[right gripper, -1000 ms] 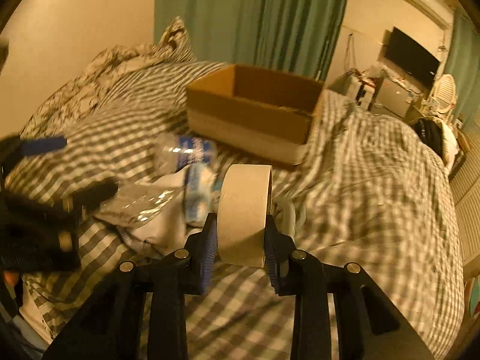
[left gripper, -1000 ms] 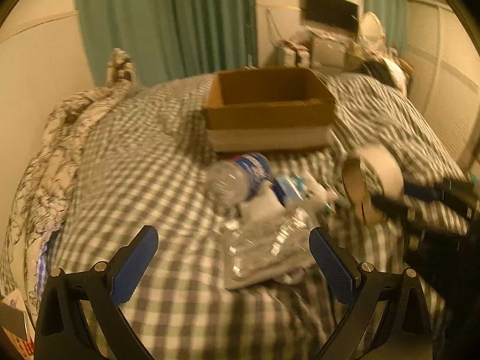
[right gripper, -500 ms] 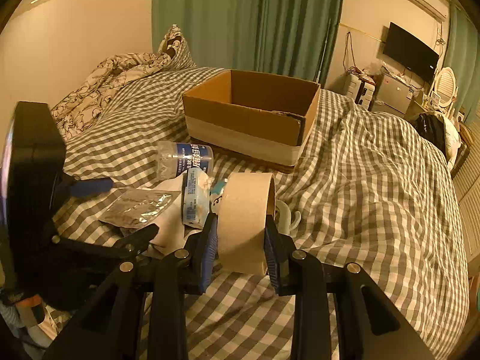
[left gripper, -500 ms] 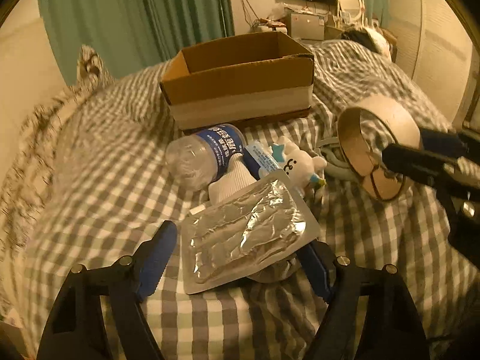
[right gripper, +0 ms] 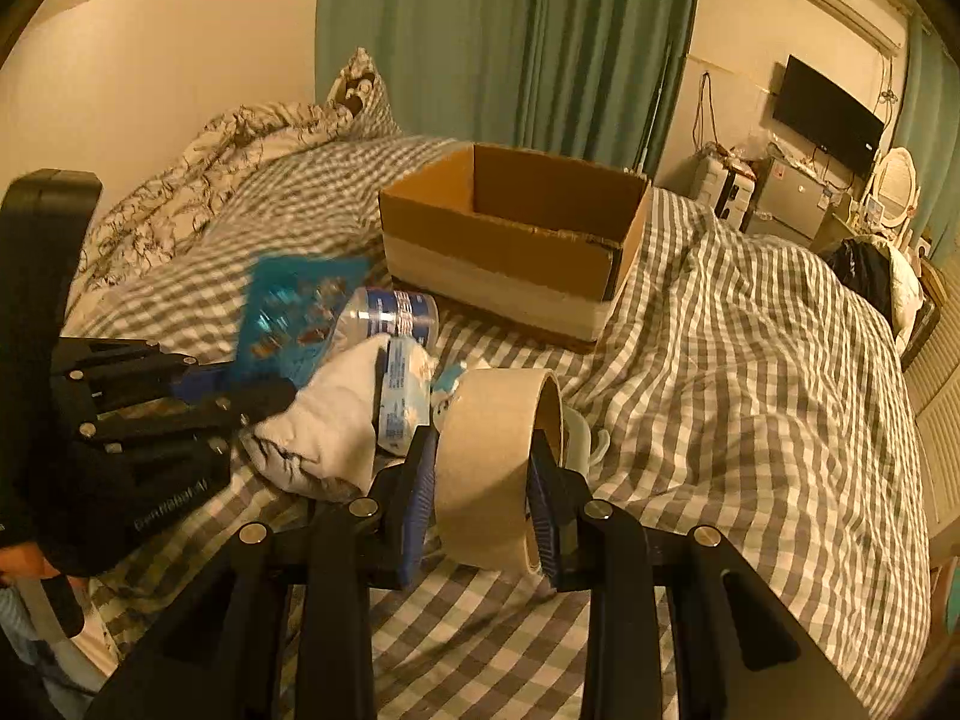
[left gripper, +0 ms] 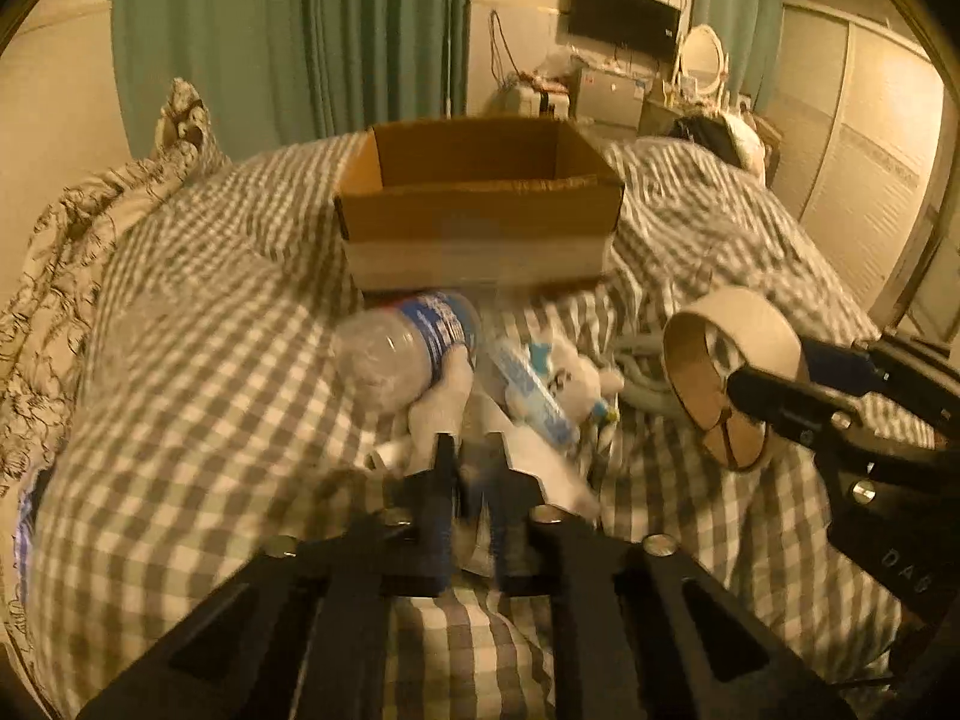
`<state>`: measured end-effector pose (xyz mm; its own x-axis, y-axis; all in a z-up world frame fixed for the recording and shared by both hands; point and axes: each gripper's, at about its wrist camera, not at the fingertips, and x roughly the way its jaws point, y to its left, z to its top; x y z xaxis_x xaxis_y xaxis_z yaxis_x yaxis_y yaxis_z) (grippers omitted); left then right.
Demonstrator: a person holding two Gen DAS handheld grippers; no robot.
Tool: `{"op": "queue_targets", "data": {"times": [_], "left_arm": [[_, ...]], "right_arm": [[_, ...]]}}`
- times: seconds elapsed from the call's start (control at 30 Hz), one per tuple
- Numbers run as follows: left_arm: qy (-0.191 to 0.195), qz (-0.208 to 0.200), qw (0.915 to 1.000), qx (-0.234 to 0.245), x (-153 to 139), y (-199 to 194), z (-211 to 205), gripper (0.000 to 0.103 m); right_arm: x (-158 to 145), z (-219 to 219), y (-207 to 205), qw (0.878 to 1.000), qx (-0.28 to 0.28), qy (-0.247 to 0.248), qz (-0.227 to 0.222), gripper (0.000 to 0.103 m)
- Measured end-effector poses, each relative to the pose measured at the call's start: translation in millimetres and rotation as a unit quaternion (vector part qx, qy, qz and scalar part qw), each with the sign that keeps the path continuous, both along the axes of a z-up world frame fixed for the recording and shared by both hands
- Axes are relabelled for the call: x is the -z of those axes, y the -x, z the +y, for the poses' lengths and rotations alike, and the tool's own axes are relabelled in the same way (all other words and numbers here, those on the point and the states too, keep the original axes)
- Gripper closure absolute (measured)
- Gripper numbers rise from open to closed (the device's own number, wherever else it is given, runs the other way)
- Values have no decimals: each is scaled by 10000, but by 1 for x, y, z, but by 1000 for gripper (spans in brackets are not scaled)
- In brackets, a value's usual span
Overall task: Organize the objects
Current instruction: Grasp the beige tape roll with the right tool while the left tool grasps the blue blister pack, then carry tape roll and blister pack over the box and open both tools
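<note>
Both grippers look loaded for the open cardboard box [right gripper: 516, 240] standing beyond the clutter on the checked bed [right gripper: 750, 360]. The right gripper [right gripper: 483, 480] has its jaws clamped on the flat sides of a tape roll [right gripper: 489, 462], held upright and clear of the covers. The left gripper [right gripper: 240, 387] is pinched shut on a blue packet [right gripper: 294, 315], sticking up past its tips, near a water bottle [left gripper: 408, 348]
</note>
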<state>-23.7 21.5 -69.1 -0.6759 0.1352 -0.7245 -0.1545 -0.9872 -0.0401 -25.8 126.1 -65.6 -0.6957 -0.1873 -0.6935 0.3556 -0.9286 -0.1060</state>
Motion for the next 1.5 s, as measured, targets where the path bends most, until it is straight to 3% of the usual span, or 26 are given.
{"op": "queue_targets", "data": {"times": [0.17,0.4,0.57,0.73,0.9,1.07,1.27,1.4,1.43,1.5], "left_arm": [[80,319,9994,-42,-30,0,-5,96],[38,610,9981,1,-72,30,-8,96],[53,732,9973,-20,-99,76,-8,96],[62,758,9971,-44,-111,129,-8,96],[51,637,9979,-63,-101,179,-4,96],[37,266,9996,-1,-68,223,2,96],[62,-139,9999,41,-24,249,9,96],[64,-335,9994,22,-14,252,13,93],[49,-370,9993,-15,-15,251,16,93],[32,-393,9992,-100,-17,248,15,86]], "right_arm": [[-22,-4,-2,9996,-146,87,233,75],[-70,-8,17,9970,-378,235,629,75],[-115,-8,62,9946,-401,299,907,75],[-137,-8,119,9941,-380,456,912,75],[-126,-8,180,9956,-331,571,661,75],[-90,-6,234,9952,-257,931,154,75],[-42,1,263,9940,-272,1021,-282,75],[-29,8,266,9933,-303,1058,-363,74],[-30,11,265,9932,-303,1063,-354,73],[-33,16,261,9935,-278,1056,-321,56]]}}
